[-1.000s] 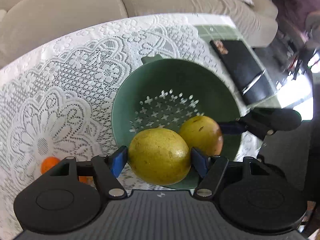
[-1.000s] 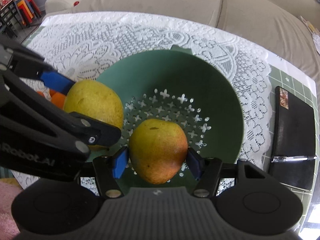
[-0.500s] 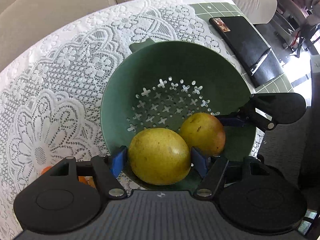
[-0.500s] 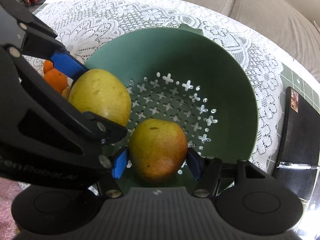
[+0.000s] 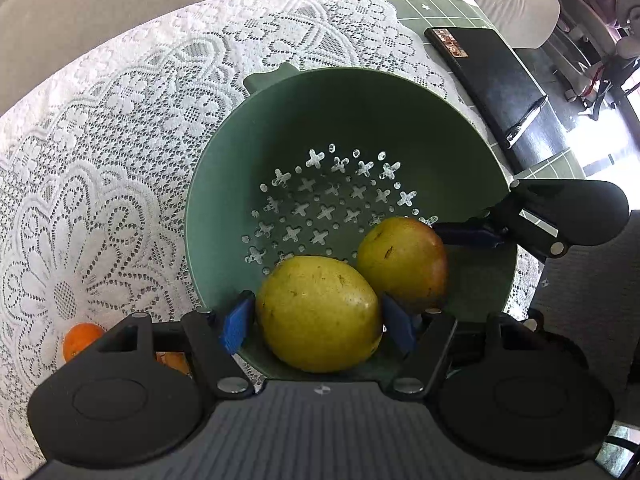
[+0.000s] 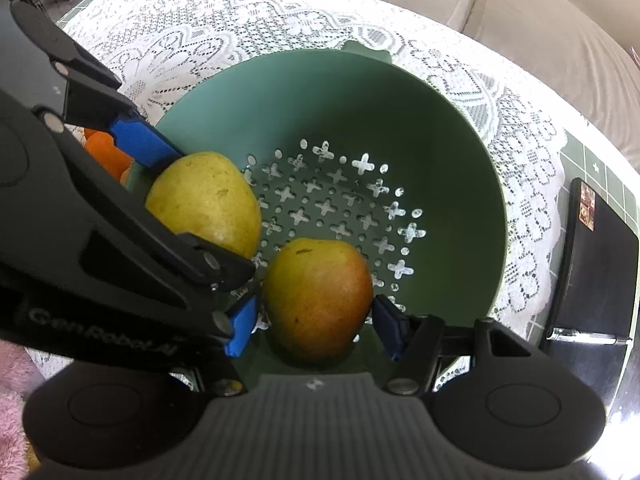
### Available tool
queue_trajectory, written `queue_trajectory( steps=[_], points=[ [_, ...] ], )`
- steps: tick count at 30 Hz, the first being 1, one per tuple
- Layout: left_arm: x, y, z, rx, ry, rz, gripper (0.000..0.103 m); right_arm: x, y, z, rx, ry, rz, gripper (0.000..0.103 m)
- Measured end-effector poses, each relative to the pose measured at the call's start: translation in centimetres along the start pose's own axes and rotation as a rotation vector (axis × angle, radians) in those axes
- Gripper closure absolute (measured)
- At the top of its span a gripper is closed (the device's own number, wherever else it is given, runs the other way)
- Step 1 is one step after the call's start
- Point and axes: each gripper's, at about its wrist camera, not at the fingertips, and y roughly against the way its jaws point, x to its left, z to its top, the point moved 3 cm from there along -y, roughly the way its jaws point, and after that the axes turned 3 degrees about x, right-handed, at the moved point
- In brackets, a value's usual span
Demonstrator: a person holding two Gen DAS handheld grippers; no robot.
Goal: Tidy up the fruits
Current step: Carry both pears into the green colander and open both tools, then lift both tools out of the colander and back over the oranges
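Left wrist view: a yellow fruit (image 5: 318, 314) is gripped by the left gripper (image 5: 318, 326) and a reddish fruit (image 6: 318, 294) by the right gripper (image 6: 316, 326), both held low inside the green colander (image 5: 400, 92) (presumably for depositing), near its near wall.

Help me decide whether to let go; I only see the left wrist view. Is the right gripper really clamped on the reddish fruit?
Observer: Yes. The right wrist view shows the right gripper with its fingers on opposite sides of the reddish fruit; you see only one.
Operator: What is under it?
Observer: It sits inside the green strainer, low by the near wall. Whether it touches underneath is hidden.
Operator: Anything nearby that I miss?
Observer: Something pink and fluffy lies at that view's lower left edge.
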Motion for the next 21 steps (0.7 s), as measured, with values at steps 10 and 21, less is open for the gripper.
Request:
queue_trajectory(
  steps=[10,21],
  points=[
    [0.2,2.3,0.1,-0.048,0.014,0.001,0.021,0.0,1.6,0.2,-0.016,-0.011,-0.042,0.030],
    [0.3,7.3,-2.5,-0.180,0.033,0.025,0.021,2.7,6.4,0.2,-0.094,-0.026,-0.112,0.024]
  ],
)
